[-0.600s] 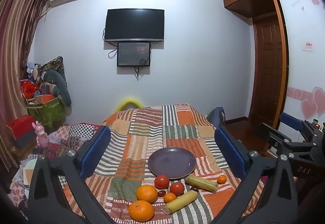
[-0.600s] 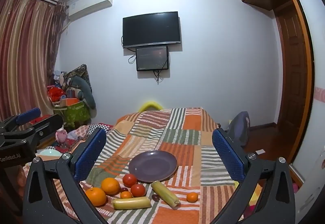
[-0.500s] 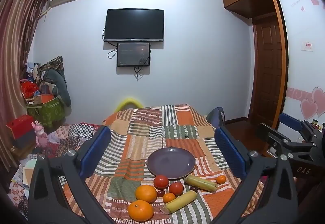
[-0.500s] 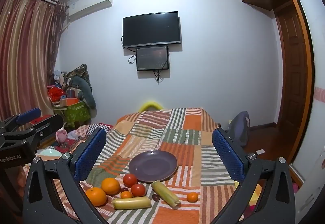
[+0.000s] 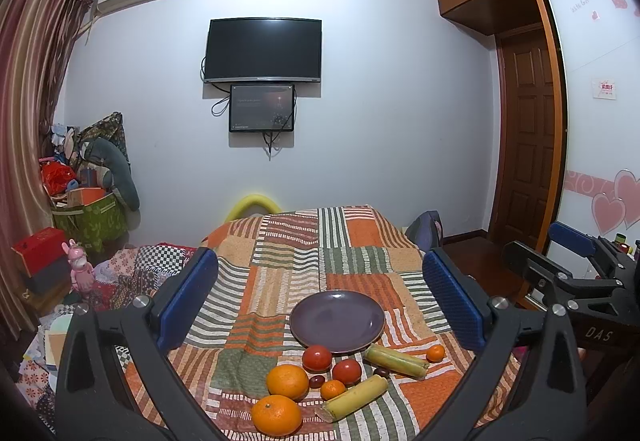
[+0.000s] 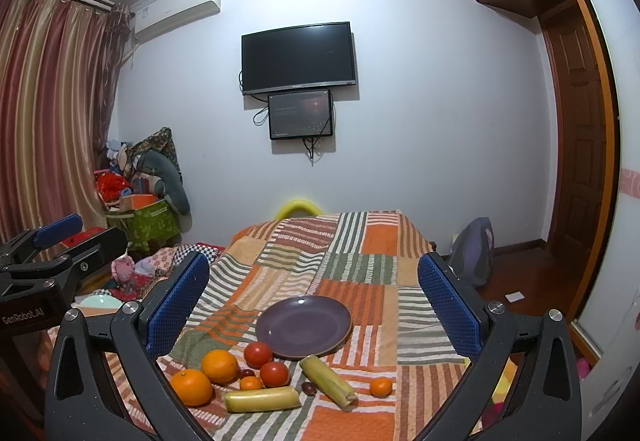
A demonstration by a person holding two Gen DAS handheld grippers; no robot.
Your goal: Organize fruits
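L gripper (image 5: 320, 297) & R gripper (image 6: 314, 301) wide apart, empty; round glossy plate (image 5: 337, 320), woven striped quilt (image 5: 280, 265).

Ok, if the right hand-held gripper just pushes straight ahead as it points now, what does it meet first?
Probably the purple plate. The right hand-held gripper is open, holds nothing and tilts slightly down over the patchwork blanket. The plate lies centred between its fingers; the fruit sits nearer but lower. Depth is unclear, so it may pass above.
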